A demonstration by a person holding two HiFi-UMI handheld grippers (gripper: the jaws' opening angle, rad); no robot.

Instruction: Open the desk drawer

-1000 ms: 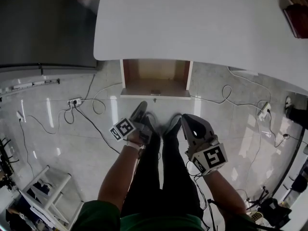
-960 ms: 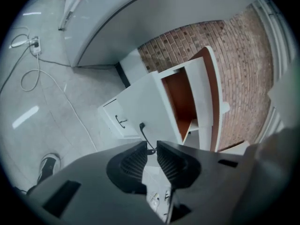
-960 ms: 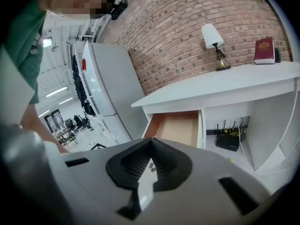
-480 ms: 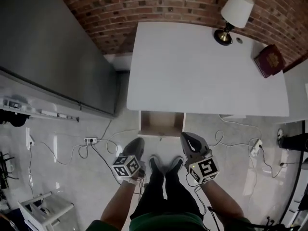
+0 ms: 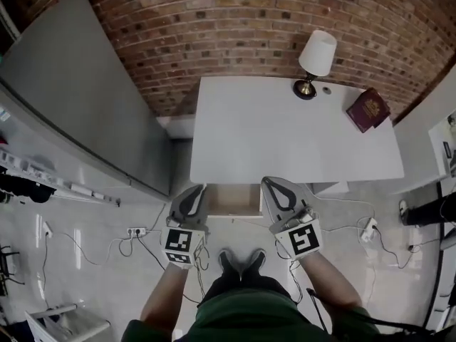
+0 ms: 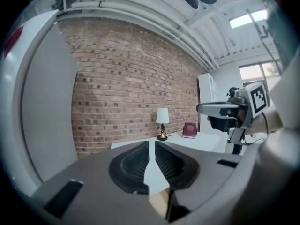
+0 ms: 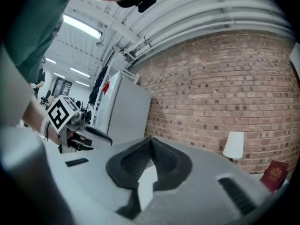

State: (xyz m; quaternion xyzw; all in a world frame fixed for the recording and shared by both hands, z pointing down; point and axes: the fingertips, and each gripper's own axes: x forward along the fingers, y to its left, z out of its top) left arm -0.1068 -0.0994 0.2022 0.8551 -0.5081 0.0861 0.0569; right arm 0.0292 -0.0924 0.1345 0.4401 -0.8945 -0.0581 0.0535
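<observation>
The drawer [image 5: 231, 199] stands pulled out from under the front edge of the desk [image 5: 285, 134]. It is a shallow box with a pale wooden inside, and the grippers partly cover it, so how far out it stands is hard to judge. The desk top is a smooth, matt white rectangle.

The left gripper [image 5: 195, 189] and right gripper [image 5: 270, 182] hang above the drawer's two sides, touching nothing. The left gripper's ribbed black pads [image 6: 133, 163] have just been closing. A thin slit remains between them, with nothing in it. The right gripper's jaws are closed tip to tip, also empty.

At the desk's far edge stand a lamp [image 5: 315, 57] with a white tapered shade and brassy base, and a flat dark-red book [image 5: 368, 110]. Behind them is a rough brick wall [image 5: 249, 27]. The floor [image 5: 92, 262] is glossy and pale, with thin cables [image 5: 153, 226] trailing across it.
</observation>
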